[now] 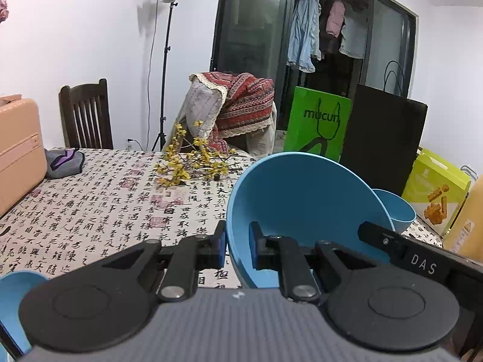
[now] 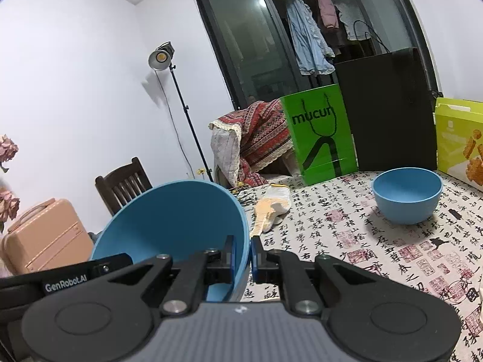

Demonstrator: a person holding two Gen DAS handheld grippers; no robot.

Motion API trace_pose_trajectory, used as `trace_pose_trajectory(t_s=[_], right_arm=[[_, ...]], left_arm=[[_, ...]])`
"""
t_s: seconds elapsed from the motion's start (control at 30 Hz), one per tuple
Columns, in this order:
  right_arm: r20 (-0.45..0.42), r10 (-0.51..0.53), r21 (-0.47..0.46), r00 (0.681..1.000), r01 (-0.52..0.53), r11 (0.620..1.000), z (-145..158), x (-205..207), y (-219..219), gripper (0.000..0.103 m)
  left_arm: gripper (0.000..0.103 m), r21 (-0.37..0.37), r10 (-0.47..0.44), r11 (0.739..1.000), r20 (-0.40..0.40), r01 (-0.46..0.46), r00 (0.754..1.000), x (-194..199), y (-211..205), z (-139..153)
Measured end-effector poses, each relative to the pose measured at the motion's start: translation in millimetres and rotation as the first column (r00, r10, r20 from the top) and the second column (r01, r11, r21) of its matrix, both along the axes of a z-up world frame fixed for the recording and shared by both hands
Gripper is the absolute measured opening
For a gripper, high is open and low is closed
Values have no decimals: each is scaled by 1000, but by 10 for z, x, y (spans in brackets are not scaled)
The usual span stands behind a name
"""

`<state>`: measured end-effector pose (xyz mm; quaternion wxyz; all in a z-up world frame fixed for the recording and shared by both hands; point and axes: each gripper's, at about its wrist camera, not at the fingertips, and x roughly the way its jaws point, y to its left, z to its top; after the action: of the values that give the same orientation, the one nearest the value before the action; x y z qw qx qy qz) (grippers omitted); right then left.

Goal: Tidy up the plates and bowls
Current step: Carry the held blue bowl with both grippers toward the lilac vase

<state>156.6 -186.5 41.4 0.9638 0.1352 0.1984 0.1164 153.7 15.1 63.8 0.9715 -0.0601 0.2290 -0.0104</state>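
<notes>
Gripping opposite sides of one large blue bowl, two hand-held grippers hold it tilted above a table covered in a calligraphy-print cloth. The left gripper is clenched on the bowl's left rim, one pad inside and one outside. The right gripper pinches the bowl's right rim in the same way. A smaller blue bowl sits upright on the cloth to the right, near a green paper bag and a yellow box. A work glove lies on the cloth between the two bowls. Yellow flowering twigs rest farther back on the table.
</notes>
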Motion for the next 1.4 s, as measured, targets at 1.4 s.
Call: trace_pose_trajectory(t_s=[1.4], right_arm=[[-1,182,4,983,-182,983,27,-44,789,10]], left_arm=[[15,-16,183,983,9,-183,983,-387,721,36]])
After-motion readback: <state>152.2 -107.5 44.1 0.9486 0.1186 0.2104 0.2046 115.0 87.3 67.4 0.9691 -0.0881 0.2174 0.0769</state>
